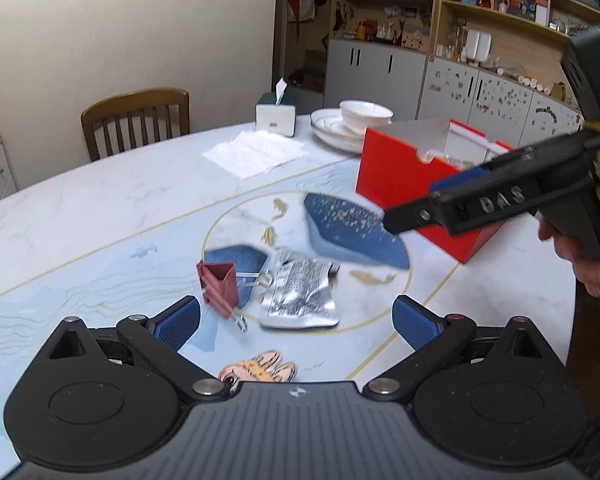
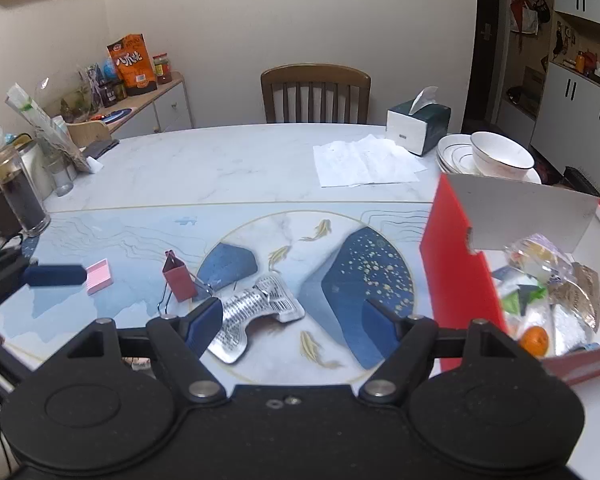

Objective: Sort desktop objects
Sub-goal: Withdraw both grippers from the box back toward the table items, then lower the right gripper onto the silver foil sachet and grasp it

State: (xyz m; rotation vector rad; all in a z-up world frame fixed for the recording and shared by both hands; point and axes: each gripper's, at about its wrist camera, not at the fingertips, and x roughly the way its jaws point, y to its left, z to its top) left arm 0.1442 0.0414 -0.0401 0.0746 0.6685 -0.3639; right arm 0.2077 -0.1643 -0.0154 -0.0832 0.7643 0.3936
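Both grippers hang released over the bench: left gripper [image 1: 296, 322], right gripper [image 2: 292, 326]. The foil packet [image 2: 256, 316] and red binder clip [image 2: 179, 280] await pickup; next comes closing on one for the red box [image 2: 456, 276].

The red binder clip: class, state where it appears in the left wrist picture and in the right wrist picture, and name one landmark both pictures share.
Left wrist view: the red binder clip lies left of centre, just left of the silver foil packet.
Right wrist view: the clip stands left of centre, again left of the packet.
Shared landmark: the red box.
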